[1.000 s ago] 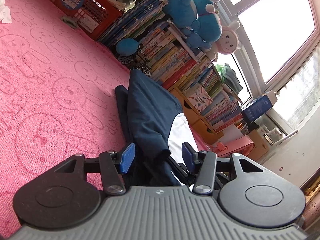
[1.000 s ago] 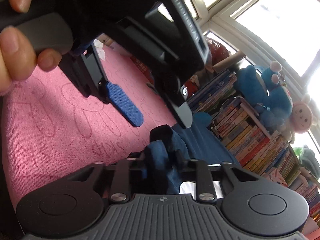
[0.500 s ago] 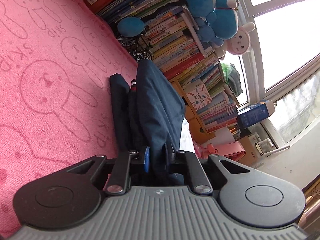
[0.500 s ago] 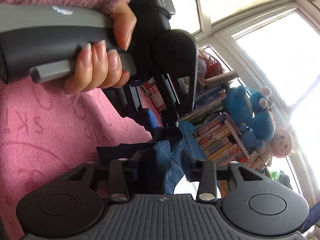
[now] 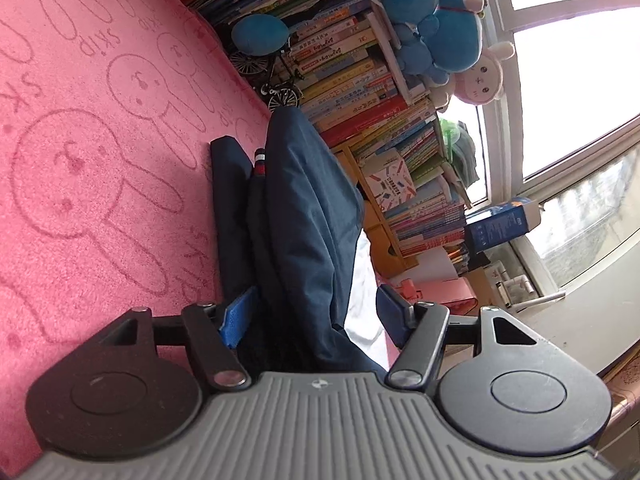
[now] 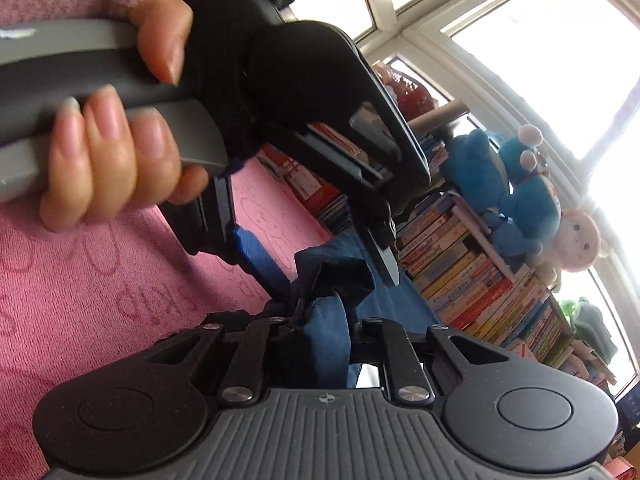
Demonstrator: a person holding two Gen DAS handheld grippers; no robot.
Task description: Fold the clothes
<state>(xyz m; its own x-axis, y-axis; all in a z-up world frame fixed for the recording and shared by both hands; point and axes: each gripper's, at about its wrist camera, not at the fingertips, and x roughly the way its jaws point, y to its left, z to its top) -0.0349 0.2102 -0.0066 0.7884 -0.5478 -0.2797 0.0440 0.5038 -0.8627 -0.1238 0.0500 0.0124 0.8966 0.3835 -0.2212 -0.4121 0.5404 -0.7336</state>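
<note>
A navy garment (image 5: 304, 200) with a white panel (image 5: 362, 296) and a striped trim lies bunched on the pink rabbit-print blanket (image 5: 88, 152). My left gripper (image 5: 314, 312) is open, its blue pads (image 5: 236, 316) standing either side of the cloth's near end. In the right wrist view the same left gripper (image 6: 324, 260) hangs over the garment, held by a hand (image 6: 108, 148). My right gripper (image 6: 320, 332) is shut on a thick bunch of the navy garment (image 6: 324, 320), which hides its pads.
Stacked books (image 5: 360, 92) line the blanket's far edge, with blue plush toys (image 5: 440, 12) and a pink one on top. A small model bicycle (image 5: 268, 76) stands by the books. Windows (image 5: 572, 60) fill the right side. A pink box (image 5: 440, 292) sits beyond the garment.
My left gripper was shut on the garment half a second ago and has now opened. The right gripper keeps its hold on the cloth and has shifted little.
</note>
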